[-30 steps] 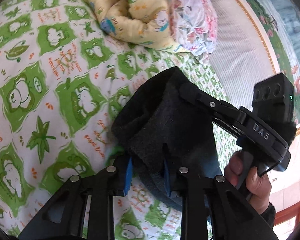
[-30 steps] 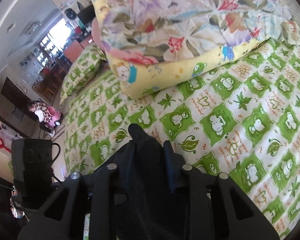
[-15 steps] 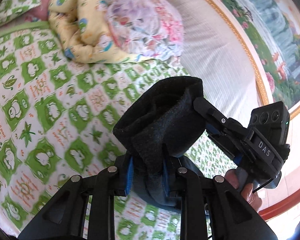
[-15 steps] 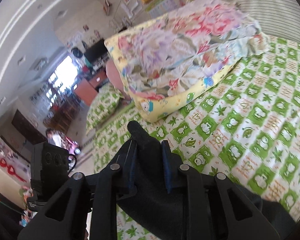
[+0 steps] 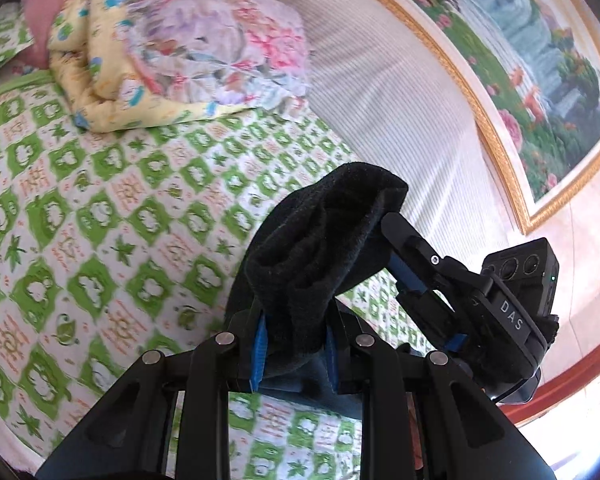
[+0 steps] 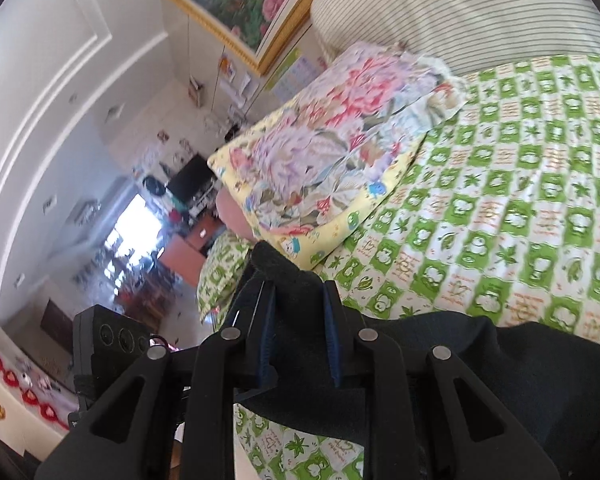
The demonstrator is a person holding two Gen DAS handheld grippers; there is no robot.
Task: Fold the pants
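Observation:
The black pants [image 5: 324, 236] hang bunched between both grippers, lifted above the green-and-white bedsheet [image 5: 100, 208]. My left gripper [image 5: 294, 344] is shut on a thick fold of the pants. My right gripper [image 6: 298, 332] is shut on another fold of the pants [image 6: 500, 368], which drape to the lower right in the right wrist view. The right gripper also shows in the left wrist view [image 5: 396, 224], gripping the cloth close beside the left one. The rest of the pants is hidden below the grippers.
A folded floral and yellow quilt [image 5: 172, 48] lies at the head of the bed, next to a striped white headboard cushion [image 5: 400, 92]. A framed painting [image 5: 540, 60] hangs on the wall. A green pillow [image 6: 220, 276] lies beyond the quilt.
Both grippers have lifted the pants higher off the bed and tilted upward, so more of the wall, painting and room shows. Both stay shut on the cloth.

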